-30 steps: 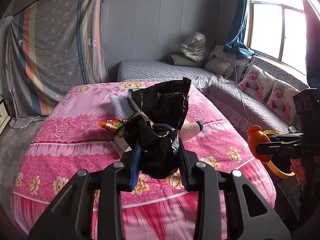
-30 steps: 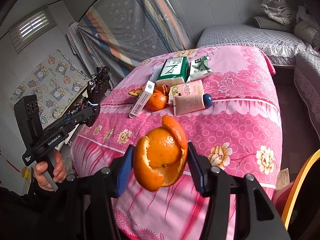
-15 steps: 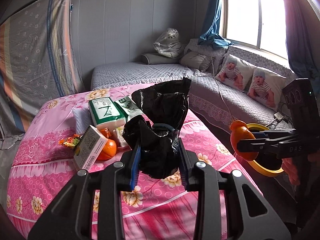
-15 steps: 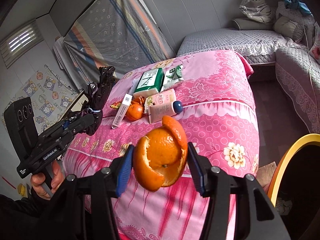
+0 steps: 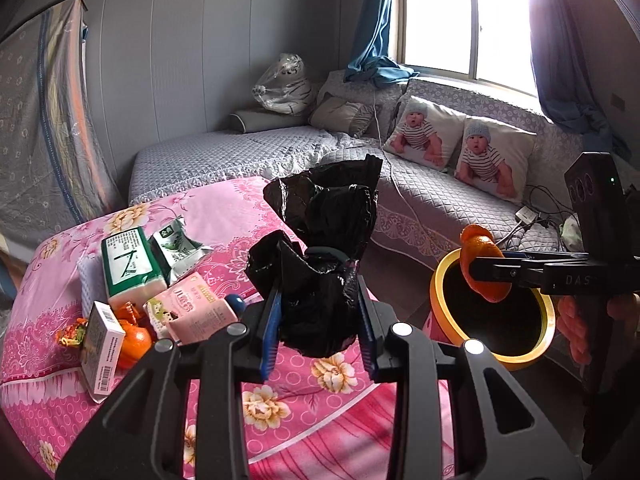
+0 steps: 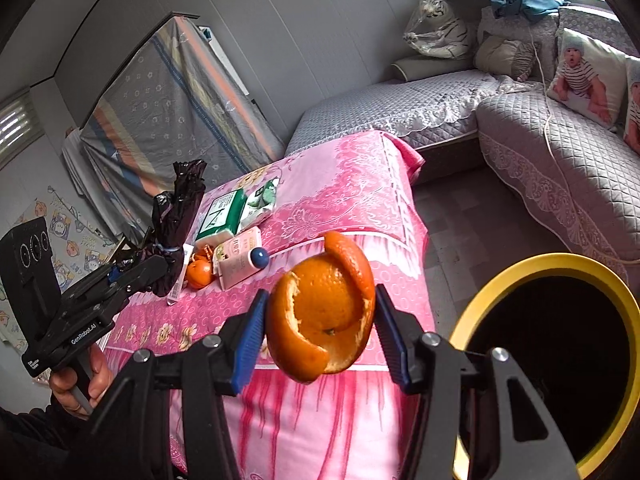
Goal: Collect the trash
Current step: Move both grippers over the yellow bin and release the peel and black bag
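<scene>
My left gripper (image 5: 318, 330) is shut on a crumpled black plastic bag (image 5: 324, 256) and holds it above the pink table's right end. My right gripper (image 6: 320, 320) is shut on an orange peel (image 6: 320, 308). In the left wrist view the peel (image 5: 482, 262) hangs over the rim of the yellow trash bin (image 5: 440, 280). In the right wrist view the bin (image 6: 480, 308) is at the lower right, its black inside open. The left gripper with the bag (image 6: 176, 220) shows at the left there.
On the pink floral table (image 5: 280, 368) lie a green tissue pack (image 5: 128, 264), a green pouch (image 5: 176, 244), a pink tube (image 5: 192, 316), a white barcode box (image 5: 100, 344), an orange (image 5: 134, 342) and a wrapper (image 5: 72, 332). A grey sofa (image 5: 440, 196) runs behind.
Both grippers have swung to the right, away from the table. The yellow bin has come into full view, and the orange peel now hangs over its rim.
</scene>
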`<state>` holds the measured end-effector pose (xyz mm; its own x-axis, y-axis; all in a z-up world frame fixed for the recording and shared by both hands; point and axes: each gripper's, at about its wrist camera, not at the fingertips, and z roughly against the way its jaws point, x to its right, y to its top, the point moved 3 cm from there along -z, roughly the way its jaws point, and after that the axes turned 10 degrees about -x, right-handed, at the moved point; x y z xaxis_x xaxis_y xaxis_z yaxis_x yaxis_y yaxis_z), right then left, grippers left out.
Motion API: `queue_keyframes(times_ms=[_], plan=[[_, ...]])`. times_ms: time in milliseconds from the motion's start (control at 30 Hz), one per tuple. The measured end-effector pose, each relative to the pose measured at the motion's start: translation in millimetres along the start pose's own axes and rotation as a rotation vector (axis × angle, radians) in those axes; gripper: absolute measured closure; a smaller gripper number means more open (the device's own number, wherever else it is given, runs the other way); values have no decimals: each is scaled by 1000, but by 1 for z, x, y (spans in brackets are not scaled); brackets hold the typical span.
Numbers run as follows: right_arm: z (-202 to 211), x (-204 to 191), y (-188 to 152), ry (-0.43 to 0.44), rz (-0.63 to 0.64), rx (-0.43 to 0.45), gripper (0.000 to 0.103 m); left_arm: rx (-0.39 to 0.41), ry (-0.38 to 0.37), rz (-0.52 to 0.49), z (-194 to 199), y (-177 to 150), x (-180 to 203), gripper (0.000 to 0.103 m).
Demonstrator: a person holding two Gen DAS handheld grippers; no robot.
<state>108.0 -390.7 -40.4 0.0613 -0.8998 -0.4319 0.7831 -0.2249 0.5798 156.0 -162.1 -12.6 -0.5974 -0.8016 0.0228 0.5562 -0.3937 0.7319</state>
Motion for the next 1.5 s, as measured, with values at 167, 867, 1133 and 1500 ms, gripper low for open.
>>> queue_keyframes(times_ms=[167, 867, 1133, 1500], plan=[[17, 35, -5, -51, -72, 37, 54, -4, -42, -49, -11, 8, 28, 72], [52, 140, -52, -196, -307, 72, 54, -88, -242, -242, -93, 40, 154, 72], [46, 165, -63, -212, -405, 47, 53, -202, -288, -249, -142, 42, 182, 72], [47, 182, -71, -224, -478, 34, 51, -285, -362, -178, -174, 46, 192, 64]])
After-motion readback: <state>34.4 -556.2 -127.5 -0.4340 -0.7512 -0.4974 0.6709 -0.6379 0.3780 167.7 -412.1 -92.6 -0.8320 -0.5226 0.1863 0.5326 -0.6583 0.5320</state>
